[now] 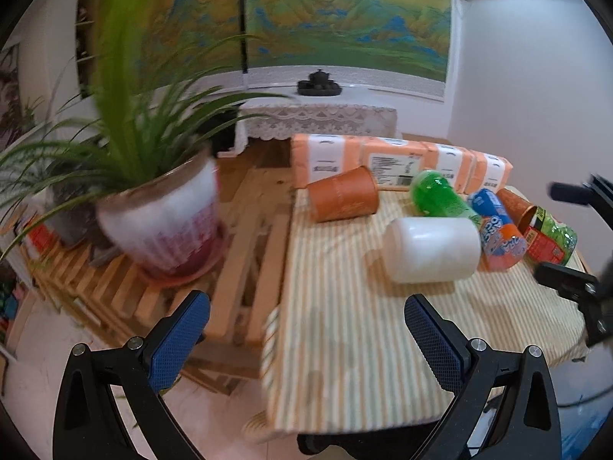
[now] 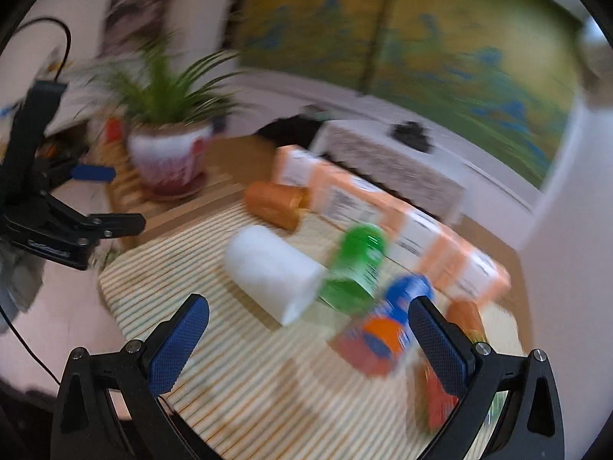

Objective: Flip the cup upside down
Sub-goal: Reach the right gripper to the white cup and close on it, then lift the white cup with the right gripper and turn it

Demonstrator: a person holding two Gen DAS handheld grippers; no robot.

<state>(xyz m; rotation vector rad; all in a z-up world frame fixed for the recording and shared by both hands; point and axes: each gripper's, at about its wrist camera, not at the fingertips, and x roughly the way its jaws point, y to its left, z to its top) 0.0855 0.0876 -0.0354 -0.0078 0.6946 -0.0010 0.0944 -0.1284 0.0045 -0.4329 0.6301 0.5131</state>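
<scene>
A white cup (image 1: 433,249) lies on its side on the striped cloth (image 1: 345,345); it also shows in the right wrist view (image 2: 272,268), blurred. An orange cup (image 1: 343,193) lies on its side behind it, seen too in the right wrist view (image 2: 274,203). A second orange cup (image 1: 517,203) lies at the far right. My left gripper (image 1: 306,306) is open and empty, above the cloth's near left edge. My right gripper (image 2: 308,306) is open and empty, just short of the white cup. Each gripper shows in the other's view, the right one (image 1: 574,237) and the left one (image 2: 95,199).
A green bottle (image 1: 440,195), a blue and orange bottle (image 1: 498,230) and a green can (image 1: 551,237) lie next to the cups. Orange tissue packs (image 1: 398,161) line the back. A potted plant (image 1: 164,222) stands on a slatted wooden rack (image 1: 245,260) to the left.
</scene>
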